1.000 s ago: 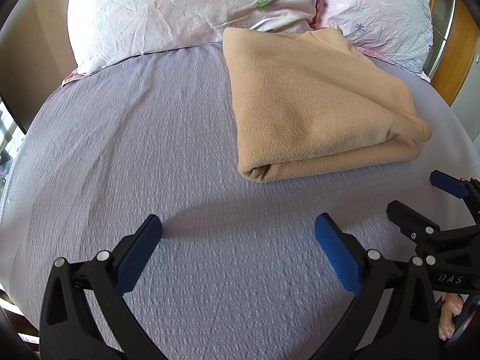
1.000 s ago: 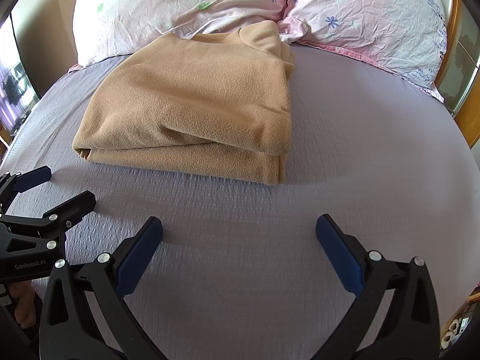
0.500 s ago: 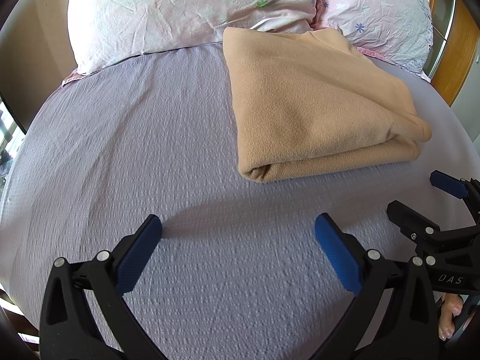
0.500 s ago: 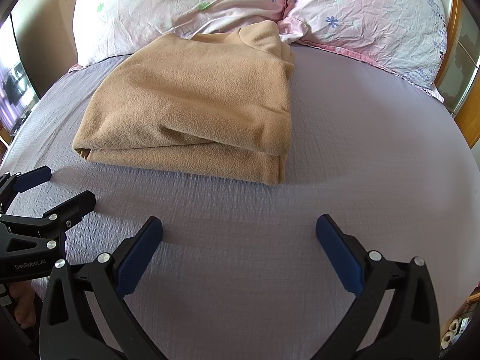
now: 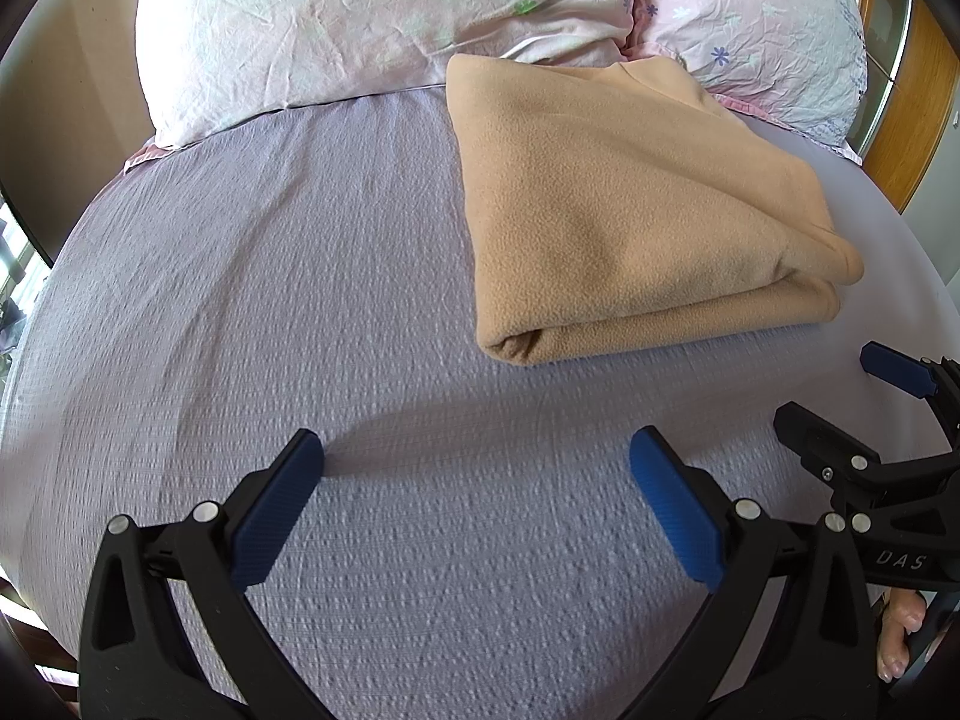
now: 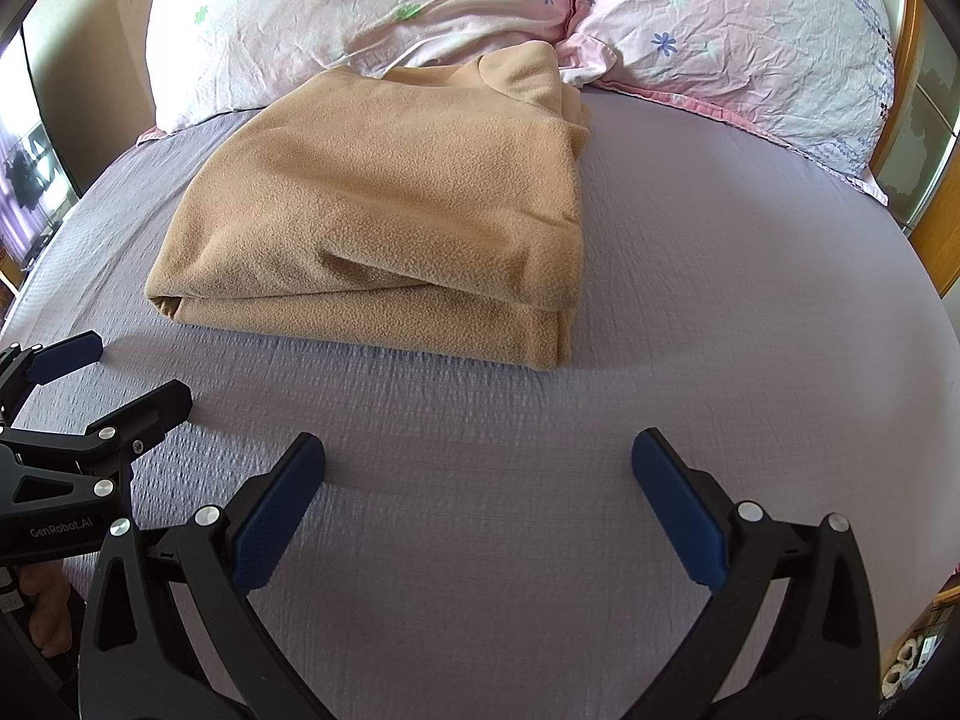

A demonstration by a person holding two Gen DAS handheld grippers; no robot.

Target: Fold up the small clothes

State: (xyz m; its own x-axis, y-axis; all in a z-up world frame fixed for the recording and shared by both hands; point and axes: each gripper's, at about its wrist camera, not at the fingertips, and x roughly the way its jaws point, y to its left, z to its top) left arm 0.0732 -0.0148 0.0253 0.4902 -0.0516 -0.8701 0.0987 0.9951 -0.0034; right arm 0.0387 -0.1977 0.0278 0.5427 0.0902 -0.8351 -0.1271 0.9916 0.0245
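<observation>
Nothing had really moved over the last second: the tan fleece [image 5: 630, 210] lay folded in the upper right of the left view, and the left gripper [image 5: 477, 468] and right gripper [image 6: 478, 468] hung spread wide, empty, so the fold looked done.

I see a bed with a lavender textured sheet [image 5: 300, 276] filling most of my view, two crumpled floral pillows [image 6: 372, 6] at its head, a beige wall [image 5: 66, 108] left, orange-brown wood panelling [image 5: 906, 102] right, bright daylight.
</observation>
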